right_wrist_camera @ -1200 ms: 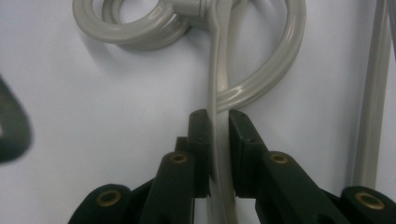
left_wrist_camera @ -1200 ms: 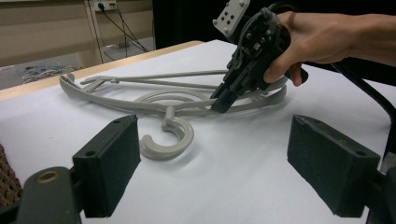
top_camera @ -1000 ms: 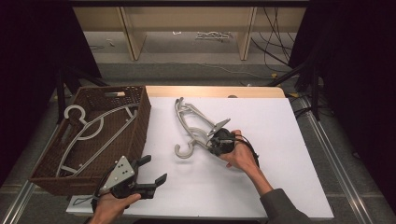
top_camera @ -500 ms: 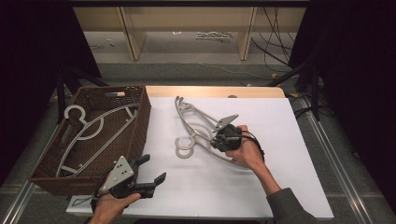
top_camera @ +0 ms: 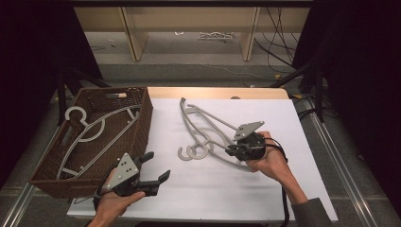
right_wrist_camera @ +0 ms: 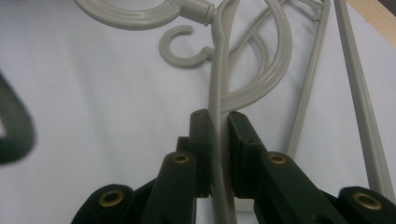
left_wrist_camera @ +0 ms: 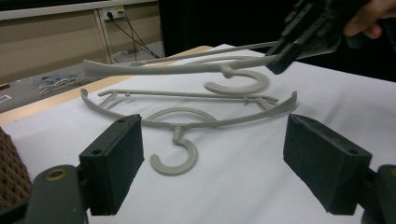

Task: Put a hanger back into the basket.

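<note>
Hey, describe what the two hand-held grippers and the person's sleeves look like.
Both are black with two blocky, dark-padded jaws and brass-coloured screws at the joints. The left hand-held gripper and right hand-held gripper each carry a grey three-cornered plate on top. A black cable trails from the right one, past a dark grey sleeve.

The high view is evenly lit from above on the white table top, while the surroundings on both sides fall into near-black darkness. Shadows on the table are soft and faint. The picture is slightly soft and grainy. In the left gripper view the two black padded jaws at the bottom are a little blurred. In the right gripper view a dark curved shape at the left edge is out of focus.
</note>
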A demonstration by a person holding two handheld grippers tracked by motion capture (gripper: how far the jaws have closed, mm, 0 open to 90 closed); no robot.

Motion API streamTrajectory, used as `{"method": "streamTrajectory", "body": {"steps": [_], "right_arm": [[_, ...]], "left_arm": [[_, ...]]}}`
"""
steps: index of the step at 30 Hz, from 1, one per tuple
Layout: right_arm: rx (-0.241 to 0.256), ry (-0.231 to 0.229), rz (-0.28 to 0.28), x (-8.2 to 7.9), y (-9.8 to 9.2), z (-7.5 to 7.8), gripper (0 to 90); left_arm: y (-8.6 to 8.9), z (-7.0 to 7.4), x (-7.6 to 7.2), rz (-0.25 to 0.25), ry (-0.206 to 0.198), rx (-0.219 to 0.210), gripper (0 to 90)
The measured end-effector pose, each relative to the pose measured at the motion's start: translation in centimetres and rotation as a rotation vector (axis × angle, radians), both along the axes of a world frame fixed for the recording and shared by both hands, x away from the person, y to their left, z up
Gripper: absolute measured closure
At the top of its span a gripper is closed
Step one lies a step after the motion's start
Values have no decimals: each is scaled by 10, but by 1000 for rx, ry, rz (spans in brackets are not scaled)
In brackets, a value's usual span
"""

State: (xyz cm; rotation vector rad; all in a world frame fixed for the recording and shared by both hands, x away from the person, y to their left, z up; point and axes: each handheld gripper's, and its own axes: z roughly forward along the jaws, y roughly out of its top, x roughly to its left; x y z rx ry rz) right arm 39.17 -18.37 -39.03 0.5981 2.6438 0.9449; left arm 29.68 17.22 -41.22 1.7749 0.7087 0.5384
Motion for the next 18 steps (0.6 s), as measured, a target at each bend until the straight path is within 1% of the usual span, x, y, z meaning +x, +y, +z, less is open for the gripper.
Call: {"method": "streamTrajectory", "body": {"steps": [1, 2, 3, 4, 6, 7, 8, 9, 11, 12, 13, 14, 15, 16, 17, 18], "right_arm": [[5, -1, 14, -2, -2, 1, 819], [5, 12, 24, -6, -3, 2, 819], [3, -1, 26, -8, -3, 2, 819], [-2, 0, 33, -11, -4, 2, 819], [1, 10, 50, -17, -4, 3, 819], [-4, 16, 56, -20, -4, 4, 819], [0, 18, 68, -22, -4, 4, 818], [-3, 19, 74, -25, -4, 5, 819], [-5, 26, 91, -30, -3, 6, 818], [-7, 21, 94, -32, -2, 6, 819], [-15, 20, 107, -34, -2, 7, 819], [-10, 18, 108, -36, -1, 7, 819], [-16, 15, 113, -38, -1, 7, 819], [-12, 23, 127, -40, 0, 7, 819], [-14, 20, 133, -41, 0, 8, 819], [-15, 20, 135, -43, 1, 8, 819]], "left_arm": [[-1, 3, 2, 0, 3, 16, 212], [-2, 6, 4, -2, 3, 23, 215], [-3, 9, 6, 3, 9, 31, 219], [-4, 12, 8, 1, 14, 43, 227], [-8, 17, 13, -16, 28, 88, 243], [-10, 19, 14, -13, 39, 113, 245], [-12, 22, 17, -27, 36, 138, 246], [-15, 23, 18, -34, 47, 160, 250], [-21, 26, 23, -65, 56, 234, 253], [-25, 27, 25, -68, 47, 244, 254], [-27, 28, 27, -70, 40, 268, 261], [-31, 29, 29, -77, 41, 278, 277], [-33, 30, 32, -98, 37, 302, 283], [-35, 31, 34, -114, 34, 321, 285], [-38, 31, 37, -120, 42, 316, 291], [-40, 31, 40, -134, 44, 321, 293]]}}
